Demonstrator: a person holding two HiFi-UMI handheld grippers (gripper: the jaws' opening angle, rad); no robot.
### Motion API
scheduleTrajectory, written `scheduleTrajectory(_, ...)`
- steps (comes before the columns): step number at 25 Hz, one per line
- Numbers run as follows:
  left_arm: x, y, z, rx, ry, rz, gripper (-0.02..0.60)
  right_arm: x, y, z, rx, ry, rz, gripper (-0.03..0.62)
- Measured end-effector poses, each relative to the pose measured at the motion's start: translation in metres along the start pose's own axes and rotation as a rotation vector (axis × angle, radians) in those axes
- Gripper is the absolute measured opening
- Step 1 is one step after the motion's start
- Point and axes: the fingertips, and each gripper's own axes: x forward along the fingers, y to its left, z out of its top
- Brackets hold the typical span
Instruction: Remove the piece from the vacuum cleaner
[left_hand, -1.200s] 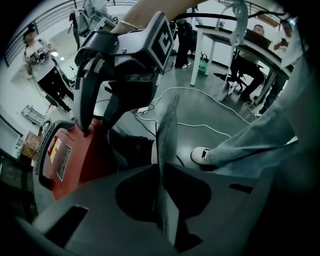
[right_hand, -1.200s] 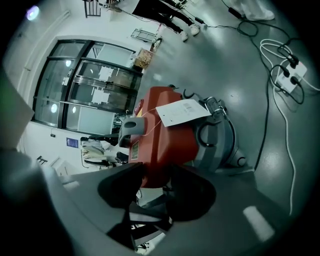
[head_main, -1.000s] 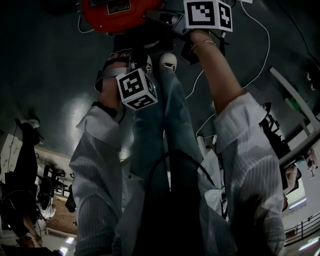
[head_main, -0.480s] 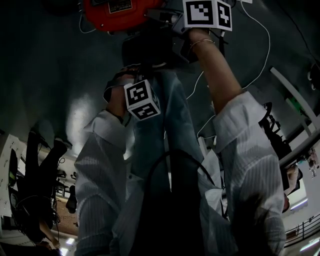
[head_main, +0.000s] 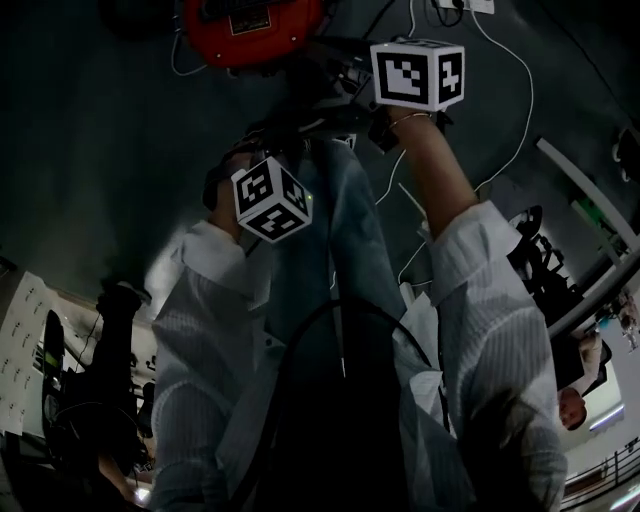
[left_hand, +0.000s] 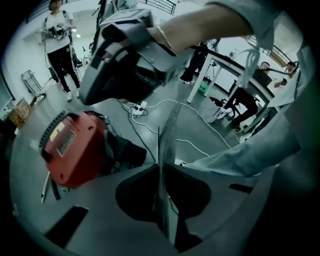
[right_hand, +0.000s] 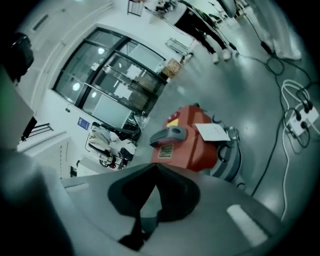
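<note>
Two jaw pairs are sitting shut: left gripper (left_hand: 159, 169) pinching a thin grey, probably light and floppy sheet-like piece (left_hand: 168, 134) by its edge, clear of the red plastic vacuum cleaner (left_hand: 75, 150); right gripper (right_hand: 156, 166) just closing on nothing.

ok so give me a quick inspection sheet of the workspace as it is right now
surface: grey floor; no table under the job
job's things: red vacuum cleaner on the floor; thin flat piece held apart from it
clutter: sheet of paper lying on the vacuum cleaner
grippers: left gripper jaws shut on the thin flat piece; right gripper jaws have just closed, nothing between them
cables: white cable looping across the floor; power strip nearby
surroundings: person standing in the background; glass wall behind the vacuum cleaner
</note>
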Motion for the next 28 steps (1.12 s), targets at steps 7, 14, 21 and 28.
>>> scheduleTrajectory(7, -0.139, 0.03, 0.085, 0.007, -0.127, 0.144, 0.029, -0.14, 0.14, 0.074, -0.4, -0.331, -0.077, 0.002)
scheduleTrajectory(14, -0.303, -0.002, 0.172, -0.017, -0.236, 0.261, 0.029, -0.282, 0.306, 0.103, -0.636, -0.508, -0.132, 0.002)
scheduleTrajectory(21, -0.428, -0.019, 0.254, -0.026, -0.407, 0.398, 0.029, -0.369, 0.415, 0.115, -0.795, -0.653, -0.191, 0.002)
scheduleTrajectory(28, -0.48, -0.022, 0.283, -0.077, -0.539, 0.497, 0.029, -0.385, 0.434, 0.112, -0.848, -0.681, -0.242, 0.0)
